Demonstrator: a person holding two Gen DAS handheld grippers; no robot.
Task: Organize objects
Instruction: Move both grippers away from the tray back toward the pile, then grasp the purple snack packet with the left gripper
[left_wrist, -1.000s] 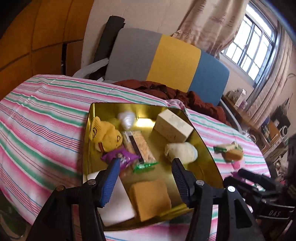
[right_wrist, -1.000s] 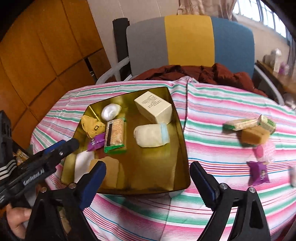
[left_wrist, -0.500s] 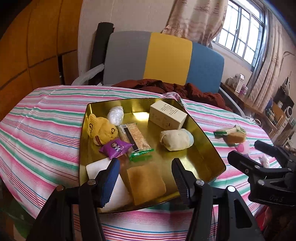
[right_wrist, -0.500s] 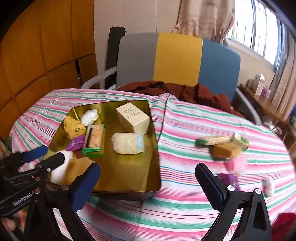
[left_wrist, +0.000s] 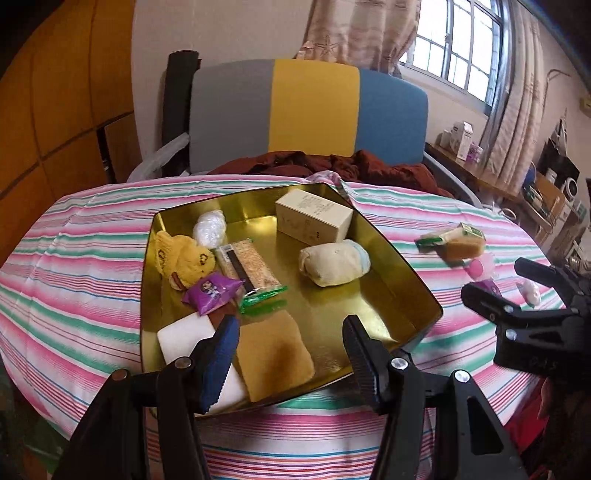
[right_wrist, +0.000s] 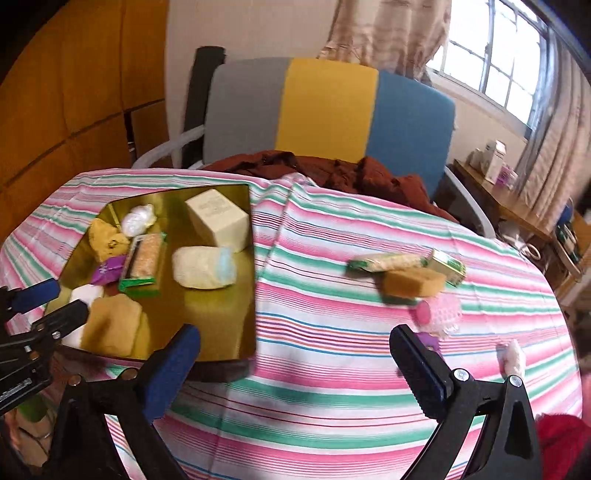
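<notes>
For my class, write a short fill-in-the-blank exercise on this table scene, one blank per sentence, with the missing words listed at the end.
1. The cream box sits inside the ____ tray.
2. The tablecloth has pink, white and ____ stripes.
3. The brown sponge beside the green packets lies ____ the tray.
4. The jaws of the left gripper and of the right gripper both stand ____.

Missing words: gold; green; outside; open
</notes>
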